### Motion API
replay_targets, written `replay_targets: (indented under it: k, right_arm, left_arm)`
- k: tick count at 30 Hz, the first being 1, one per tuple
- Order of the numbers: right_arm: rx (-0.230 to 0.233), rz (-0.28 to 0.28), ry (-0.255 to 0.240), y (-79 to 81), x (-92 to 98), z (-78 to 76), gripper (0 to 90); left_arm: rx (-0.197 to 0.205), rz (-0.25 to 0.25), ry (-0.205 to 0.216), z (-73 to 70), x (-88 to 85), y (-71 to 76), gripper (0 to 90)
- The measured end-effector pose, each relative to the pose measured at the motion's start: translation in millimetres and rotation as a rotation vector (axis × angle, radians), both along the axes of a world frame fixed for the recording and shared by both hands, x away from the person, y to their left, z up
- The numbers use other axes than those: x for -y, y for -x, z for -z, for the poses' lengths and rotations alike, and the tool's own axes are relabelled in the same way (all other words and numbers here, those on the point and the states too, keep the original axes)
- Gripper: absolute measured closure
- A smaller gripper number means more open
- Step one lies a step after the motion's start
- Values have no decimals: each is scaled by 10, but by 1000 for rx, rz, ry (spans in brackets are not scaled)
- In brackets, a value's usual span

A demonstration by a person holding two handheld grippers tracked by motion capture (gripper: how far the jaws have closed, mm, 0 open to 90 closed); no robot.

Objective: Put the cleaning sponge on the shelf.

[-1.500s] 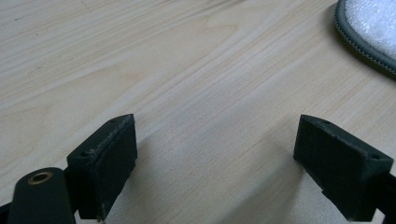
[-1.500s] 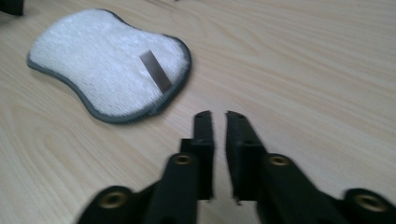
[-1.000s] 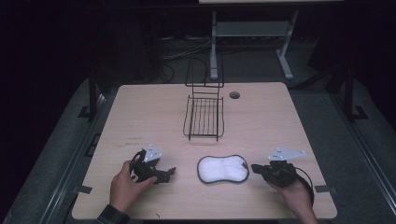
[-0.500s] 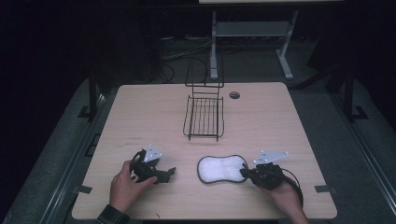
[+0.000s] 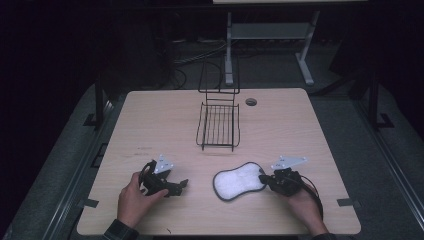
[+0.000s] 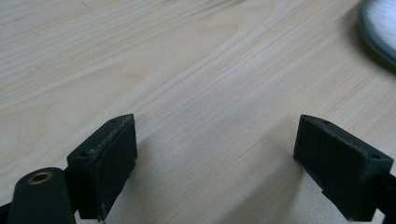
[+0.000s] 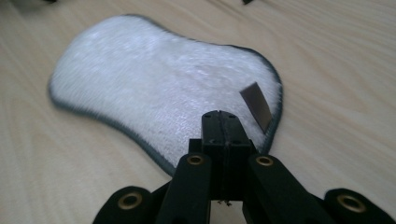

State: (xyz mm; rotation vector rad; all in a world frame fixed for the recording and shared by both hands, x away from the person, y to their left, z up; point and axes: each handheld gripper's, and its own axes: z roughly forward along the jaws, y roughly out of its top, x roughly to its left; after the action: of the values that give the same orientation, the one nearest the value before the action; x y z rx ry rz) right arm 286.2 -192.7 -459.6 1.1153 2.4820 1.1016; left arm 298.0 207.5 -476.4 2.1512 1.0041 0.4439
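I see the white pad [image 5: 239,181] lying near-centre on the table [image 5: 150,120], long axis left-right; my right gripper [image 5: 263,178], jaws pressed together and empty, is at its right end, while the left gripper [image 5: 183,184], wide apart, rests farther off.

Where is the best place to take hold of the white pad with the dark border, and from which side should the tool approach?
Probably at the white pad's narrow right end, where a small tab stands up from the edge. The pad lies flat on the table, so a low approach from the right, with one jaw slid under the dark border, seems best. The right tool is already at that end, jaws shut.
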Motion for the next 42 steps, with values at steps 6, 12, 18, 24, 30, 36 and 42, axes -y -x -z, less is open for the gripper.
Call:
replay_targets:
  k: [6, 12, 18, 24, 30, 36, 42]
  right_arm:
    - [19, 40, 26, -125, 40, -7, 900]
    - [35, 66, 35, -241, 52, 2, 900]
    - [43, 56, 4, -201, 46, -52, 900]
    - [50, -5, -13, 41, -79, -151, 900]
    - [44, -64, -41, 271, -219, -168, 900]
    - [19, -122, -36, 414, -410, -142, 899]
    - [4, -163, -18, 485, -535, -97, 900]
  left_arm:
    - [-1, 0, 0, 0, 0, 0, 125]
    - [-1, 0, 0, 0, 0, 0, 125]
    - [-1, 0, 0, 0, -1, 0, 125]
    - [-1, 0, 0, 0, -1, 0, 125]
    - [-1, -1, 0, 0, 0, 0, 125]
    - [-1, 0, -1, 0, -1, 0, 125]
    - [-1, -1, -1, -1, 0, 0, 125]
